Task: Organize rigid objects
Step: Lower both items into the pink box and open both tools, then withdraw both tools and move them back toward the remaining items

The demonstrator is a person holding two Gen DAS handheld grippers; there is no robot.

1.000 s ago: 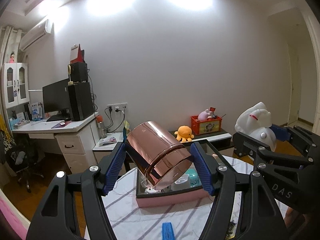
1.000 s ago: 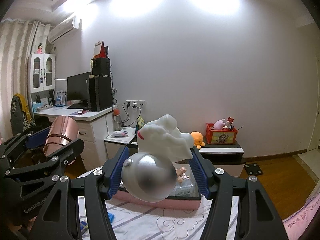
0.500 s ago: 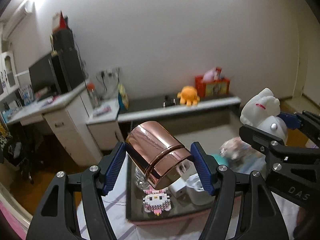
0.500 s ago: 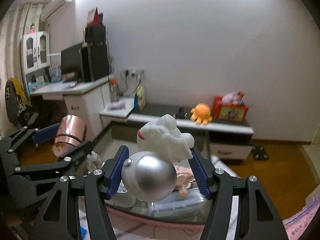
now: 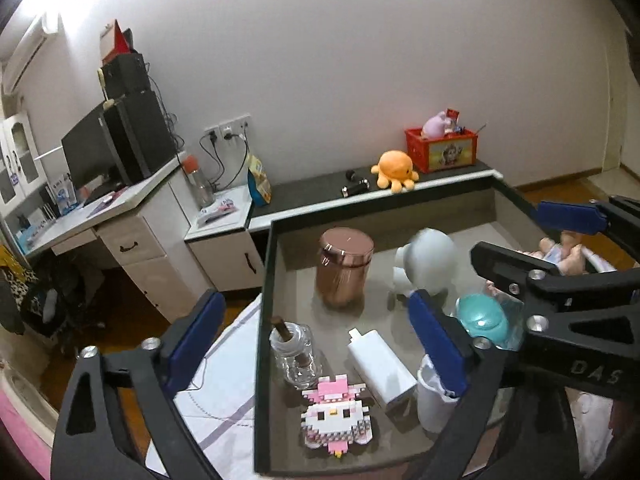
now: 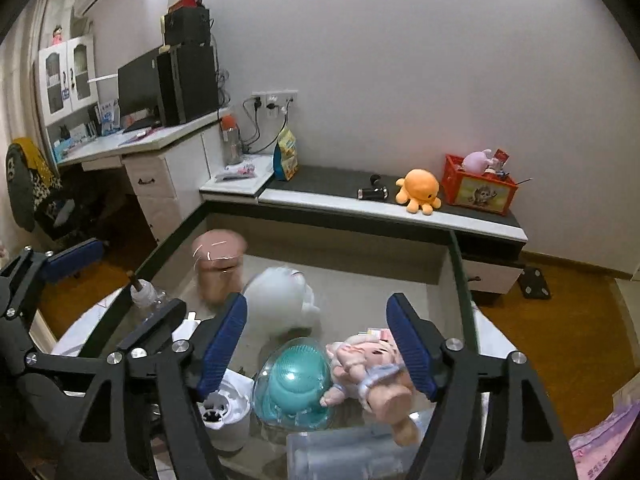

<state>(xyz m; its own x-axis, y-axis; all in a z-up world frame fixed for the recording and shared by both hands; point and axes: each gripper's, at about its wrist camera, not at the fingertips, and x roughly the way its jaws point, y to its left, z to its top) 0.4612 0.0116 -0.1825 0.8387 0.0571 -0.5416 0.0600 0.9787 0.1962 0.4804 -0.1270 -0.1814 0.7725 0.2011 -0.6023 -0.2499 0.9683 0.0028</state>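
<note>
- Left tool [image 5: 316, 336] released, jaws opening wide, nothing between the blue pads; rose-gold canister [image 5: 345, 270] standing upright ahead of it inside the dark-rimmed tray [image 5: 264, 320], near the far left corner.
- Right tool [image 6: 316, 344] likewise released, jaws opening, nothing pressed between the pads; white figurine [image 6: 280, 304] lying in the tray just beside the canister, blurred in the right wrist view, so probably not yet settled.
- Both pieces placed toward the back of the tray, likely because the near half is already crowded: glass bottle [image 5: 296, 356] with a stopper, white rectangular box [image 5: 380, 364], pink-and-white brick figure [image 5: 336, 412], white cup [image 5: 434, 400], teal dome [image 6: 298, 384] and doll [image 6: 368, 368].
- Canister set on its base rather than on its side, presumably to stop it rolling and to save floor space.
- Tools tilted downward over the tray, well placed for dropping things in from above without knocking what stands in front.
- Compared with a second ago: canister then clamped tilted between the left pads, figurine with its silver ball base clamped between the right pads, both held high with the wall filling the view.
- Half a second ago: both things gripped as before, tools already dipping toward the tray.
- Now: grips given up, both things free in the tray, the view looking down into it.
- Judged progress: two more rigid things delivered; doll lying just ahead of the right pads, untouched.
</note>
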